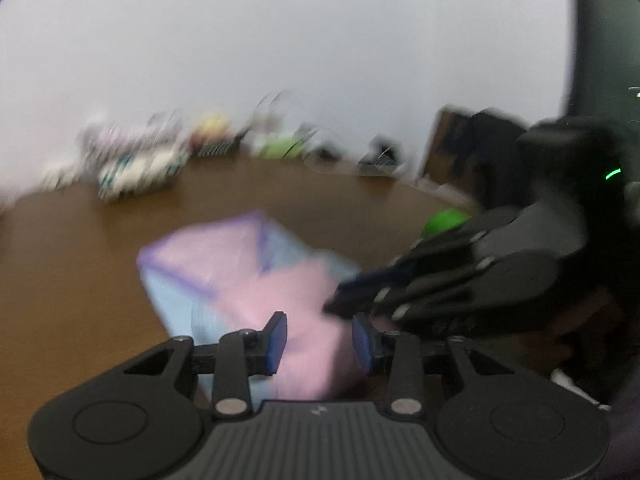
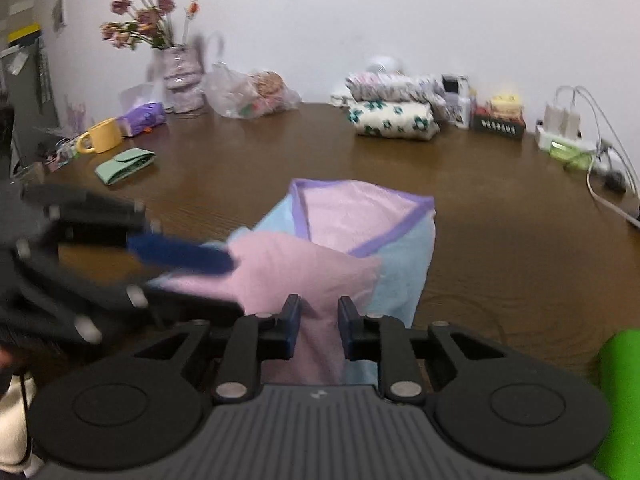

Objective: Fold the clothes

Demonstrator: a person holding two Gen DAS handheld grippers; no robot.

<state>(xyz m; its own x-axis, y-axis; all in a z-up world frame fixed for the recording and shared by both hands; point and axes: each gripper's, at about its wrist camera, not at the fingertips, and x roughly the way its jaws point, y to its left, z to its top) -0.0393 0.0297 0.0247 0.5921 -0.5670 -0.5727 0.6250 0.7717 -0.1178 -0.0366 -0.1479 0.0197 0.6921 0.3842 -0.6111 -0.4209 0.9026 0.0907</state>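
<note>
A pink and light-blue garment with purple trim [image 2: 352, 236] lies partly folded on the brown table [image 2: 500, 208]. It also shows, blurred, in the left wrist view [image 1: 240, 280]. My right gripper [image 2: 319, 330] is open, its blue pads astride a pink fold of the garment. My left gripper [image 1: 320, 338] is open over the garment's near pink edge. In the right wrist view the left gripper [image 2: 188, 258] reaches in from the left, its blue fingers at the pink fold. In the left wrist view the right gripper [image 1: 352, 296] comes in from the right.
At the table's back stand folded clothes [image 2: 394, 118], a vase of flowers [image 2: 182, 76], a plastic bag [image 2: 248, 94], a yellow mug [image 2: 102, 136], a green pouch [image 2: 124, 165] and chargers with cables [image 2: 576, 136]. A bright green object [image 2: 618, 392] sits at the near right.
</note>
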